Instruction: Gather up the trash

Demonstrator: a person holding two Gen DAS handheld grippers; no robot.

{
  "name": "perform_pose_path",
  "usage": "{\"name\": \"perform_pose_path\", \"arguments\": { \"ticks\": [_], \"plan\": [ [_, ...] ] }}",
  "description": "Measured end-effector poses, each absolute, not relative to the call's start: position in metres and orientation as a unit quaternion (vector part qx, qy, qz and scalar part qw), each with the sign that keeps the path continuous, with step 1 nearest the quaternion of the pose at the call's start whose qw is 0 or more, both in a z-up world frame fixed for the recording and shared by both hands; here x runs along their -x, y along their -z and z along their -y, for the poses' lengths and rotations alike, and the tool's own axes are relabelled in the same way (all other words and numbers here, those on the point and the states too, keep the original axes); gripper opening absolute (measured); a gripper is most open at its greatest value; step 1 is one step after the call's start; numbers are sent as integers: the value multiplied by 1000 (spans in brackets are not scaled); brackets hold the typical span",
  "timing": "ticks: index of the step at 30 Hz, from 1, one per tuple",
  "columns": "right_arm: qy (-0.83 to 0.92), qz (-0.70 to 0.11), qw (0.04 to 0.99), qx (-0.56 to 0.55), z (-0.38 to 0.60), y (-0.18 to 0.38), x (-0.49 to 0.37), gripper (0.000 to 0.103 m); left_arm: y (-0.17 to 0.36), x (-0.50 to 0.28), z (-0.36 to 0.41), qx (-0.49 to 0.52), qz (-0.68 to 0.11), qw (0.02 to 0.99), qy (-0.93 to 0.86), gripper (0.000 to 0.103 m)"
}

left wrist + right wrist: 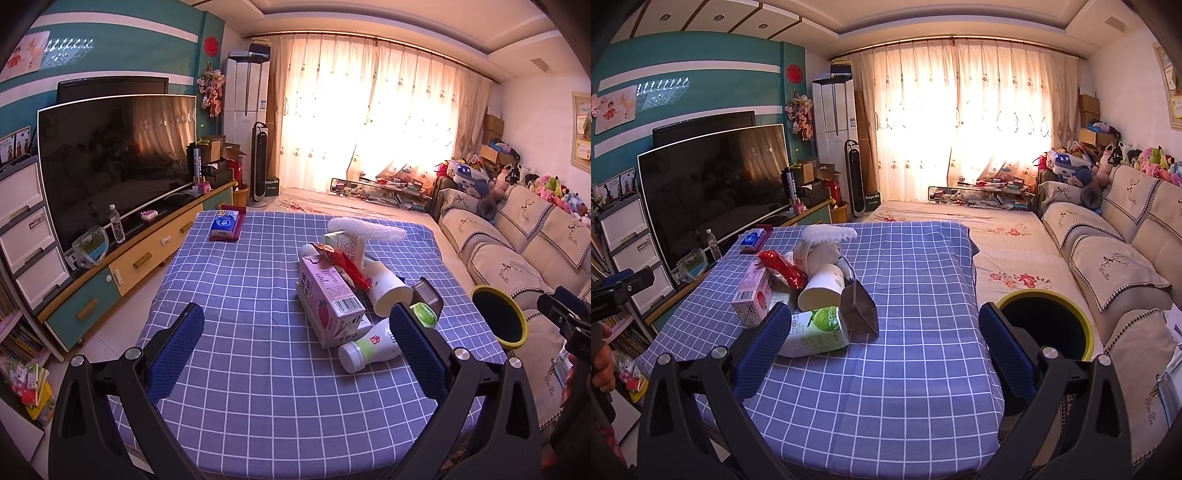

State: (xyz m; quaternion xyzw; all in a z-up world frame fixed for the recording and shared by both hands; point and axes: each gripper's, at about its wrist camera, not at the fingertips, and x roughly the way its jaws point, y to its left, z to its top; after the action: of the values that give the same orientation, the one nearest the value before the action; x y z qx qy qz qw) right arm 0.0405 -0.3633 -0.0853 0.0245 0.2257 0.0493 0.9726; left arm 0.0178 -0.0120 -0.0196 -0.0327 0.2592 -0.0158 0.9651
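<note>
While both claws, the left gripper (295, 343) and the right gripper (884, 341), stand spread and empty, I keep them over the table (240, 280); trash pile (343, 291) centre-frame, bin (1047, 325) lower right, positioned for drop-off.

We see a matt checked cloth (258, 369), a printed paper carton (328, 302), a smooth plastic bottle (369, 347), a crinkled glossy wrapper (343, 264) and textured gripper pads (177, 354).

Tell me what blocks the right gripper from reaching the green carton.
Nothing visible does. The right gripper is open above the table, and the green carton lies at the near edge of the pile, beside its left finger.
</note>
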Motion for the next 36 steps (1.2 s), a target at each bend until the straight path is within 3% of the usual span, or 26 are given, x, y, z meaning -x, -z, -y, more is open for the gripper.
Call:
{"name": "perform_pose_path", "arguments": {
  "ticks": [25, 36],
  "plan": [
    [-49, -233, 971, -25, 365, 92, -43, 97, 21, -19, 15, 32, -262, 964, 18, 99],
    [-85, -264, 960, -44, 365, 108, -82, 97, 29, -24, 17, 29, -268, 963, 27, 99]
  ]
}}
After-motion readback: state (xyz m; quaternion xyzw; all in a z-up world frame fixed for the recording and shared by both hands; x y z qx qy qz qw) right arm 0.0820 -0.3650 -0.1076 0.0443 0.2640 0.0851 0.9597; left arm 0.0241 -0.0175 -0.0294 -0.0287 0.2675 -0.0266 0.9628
